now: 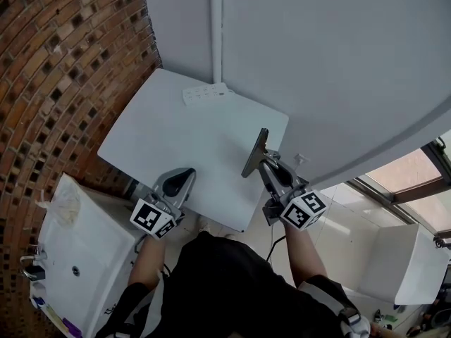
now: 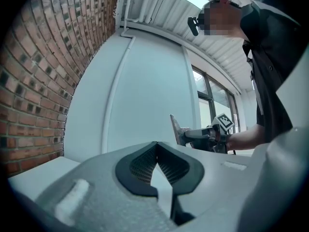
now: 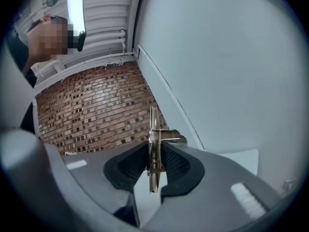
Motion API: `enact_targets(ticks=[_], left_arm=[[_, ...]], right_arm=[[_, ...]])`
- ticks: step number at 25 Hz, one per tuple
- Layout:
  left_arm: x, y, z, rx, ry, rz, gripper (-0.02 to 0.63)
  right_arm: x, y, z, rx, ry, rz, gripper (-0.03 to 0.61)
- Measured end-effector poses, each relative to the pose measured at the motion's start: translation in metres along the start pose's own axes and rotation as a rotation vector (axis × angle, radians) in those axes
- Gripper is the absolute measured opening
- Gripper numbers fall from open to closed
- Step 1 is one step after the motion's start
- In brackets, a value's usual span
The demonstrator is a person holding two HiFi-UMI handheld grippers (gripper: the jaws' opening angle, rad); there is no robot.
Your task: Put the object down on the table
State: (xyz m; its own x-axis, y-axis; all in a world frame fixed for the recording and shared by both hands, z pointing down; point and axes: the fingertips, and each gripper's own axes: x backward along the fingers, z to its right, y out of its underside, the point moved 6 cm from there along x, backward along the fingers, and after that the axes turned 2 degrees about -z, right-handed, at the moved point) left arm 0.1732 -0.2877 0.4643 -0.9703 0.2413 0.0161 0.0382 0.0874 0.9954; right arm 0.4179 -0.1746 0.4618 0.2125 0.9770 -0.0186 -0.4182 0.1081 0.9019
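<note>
A thin metal plate (image 1: pixel 255 152) with a spring clip stands on edge above the right part of the white table (image 1: pixel 169 132). My right gripper (image 1: pixel 266 163) is shut on its near end. In the right gripper view the plate (image 3: pixel 153 129) runs upright between the two black pads, with my right gripper (image 3: pixel 154 161) closed on it. My left gripper (image 1: pixel 186 176) hangs over the table's near edge, to the left of the plate and apart from it. In the left gripper view my left gripper (image 2: pixel 155 159) has its pads touching and nothing between them, and the plate (image 2: pixel 174 127) shows beyond.
A white power strip (image 1: pixel 206 92) lies at the table's far edge, against the white wall (image 1: pixel 317 62). A brick wall (image 1: pixel 63 69) curves along the left. A white cabinet (image 1: pixel 84 259) stands at the lower left, and a window (image 1: pixel 409 182) is at the right.
</note>
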Motion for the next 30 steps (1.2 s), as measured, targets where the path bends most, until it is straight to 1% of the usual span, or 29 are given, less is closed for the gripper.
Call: enact_targets(ticks=[6, 10, 14, 17, 21, 26, 30], left_arm=[[-0.010, 0.016, -0.028, -0.023, -0.006, -0.045, 0.002], [-0.015, 0.031, -0.051, 0.003, -0.006, -0.075, 0.002], [-0.021, 0.052, -0.071, 0.043, 0.004, -0.093, 0.002], [-0.026, 0.065, -0.078, 0.074, 0.019, -0.115, 0.002], [-0.034, 0.086, -0.085, 0.119, 0.035, -0.150, 0.002], [-0.043, 0.105, -0.095, 0.150, 0.063, -0.186, 0.002], [-0.046, 0.122, -0.099, 0.172, 0.089, -0.225, 0.002]], right_arm=[[-0.043, 0.022, 0.021, -0.066, 0.024, -0.080, 0.091], [-0.076, 0.044, 0.033, -0.120, 0.028, -0.140, 0.091], [-0.108, 0.067, 0.051, -0.241, 0.045, -0.201, 0.091], [-0.122, 0.089, 0.063, -0.324, 0.083, -0.262, 0.091], [-0.138, 0.114, 0.074, -0.405, 0.113, -0.328, 0.091], [-0.155, 0.142, 0.086, -0.488, 0.146, -0.368, 0.091], [-0.170, 0.171, 0.098, -0.613, 0.190, -0.386, 0.091]])
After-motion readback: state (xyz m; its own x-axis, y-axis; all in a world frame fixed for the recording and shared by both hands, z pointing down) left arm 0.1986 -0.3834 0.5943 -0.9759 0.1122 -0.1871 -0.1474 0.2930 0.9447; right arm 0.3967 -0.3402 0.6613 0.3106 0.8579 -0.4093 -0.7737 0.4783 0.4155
